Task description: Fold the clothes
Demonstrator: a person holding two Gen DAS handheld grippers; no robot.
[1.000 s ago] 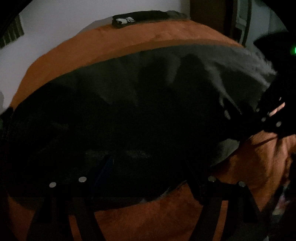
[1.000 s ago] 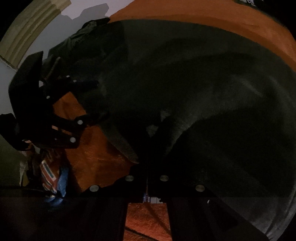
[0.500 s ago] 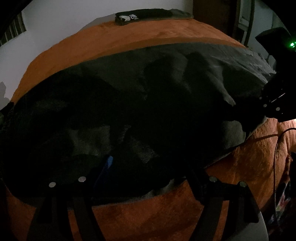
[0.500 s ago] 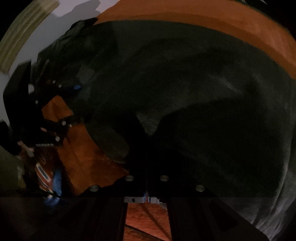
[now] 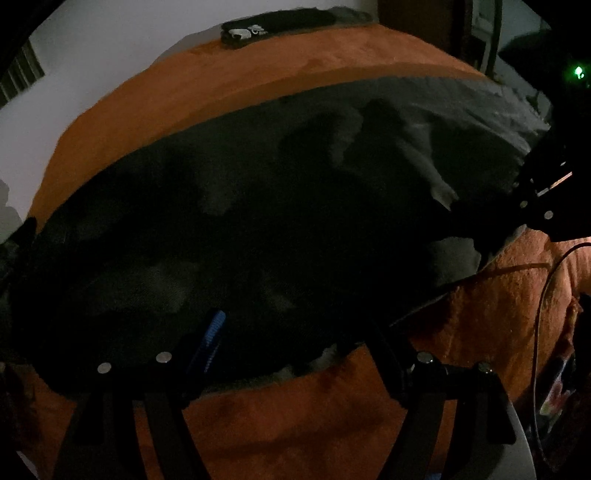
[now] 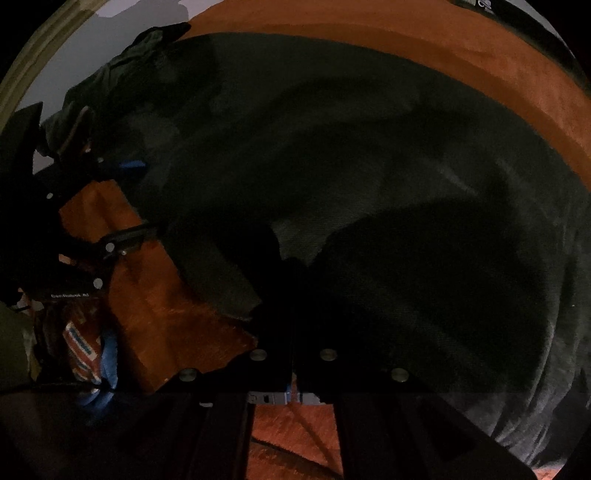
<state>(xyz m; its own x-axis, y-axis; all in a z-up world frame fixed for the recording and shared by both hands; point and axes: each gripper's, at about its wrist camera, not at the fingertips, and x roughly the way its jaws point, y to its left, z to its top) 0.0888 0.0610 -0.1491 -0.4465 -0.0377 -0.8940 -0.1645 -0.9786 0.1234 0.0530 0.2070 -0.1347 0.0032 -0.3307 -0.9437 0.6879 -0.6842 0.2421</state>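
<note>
A dark grey garment point(image 5: 295, 206) lies spread over the orange bedcover point(image 5: 295, 417). My left gripper point(image 5: 291, 332) stands open above the garment's near hem, with one blue-padded finger point(image 5: 212, 336) over the cloth and nothing pinched. In the right wrist view the left gripper point(image 6: 136, 199) is open at the garment's left edge. My right gripper point(image 6: 291, 291) is shut, its fingers together on a fold at the garment's edge point(image 6: 229, 280). From the left wrist view the right gripper point(image 5: 528, 195) sits at the garment's right end, where creases run toward it.
A small dark folded item point(image 5: 280, 22) rests at the bed's far edge by the white wall. A crumpled dark green cloth point(image 6: 122, 74) lies past the garment's left end. A thin cable point(image 5: 546, 295) hangs at the right, and patterned clutter point(image 6: 81, 347) sits beside the bed.
The garment has settled flatter on the bedcover. In the left wrist view the right gripper has shifted right and up with the cloth's end. The left gripper stays open.
</note>
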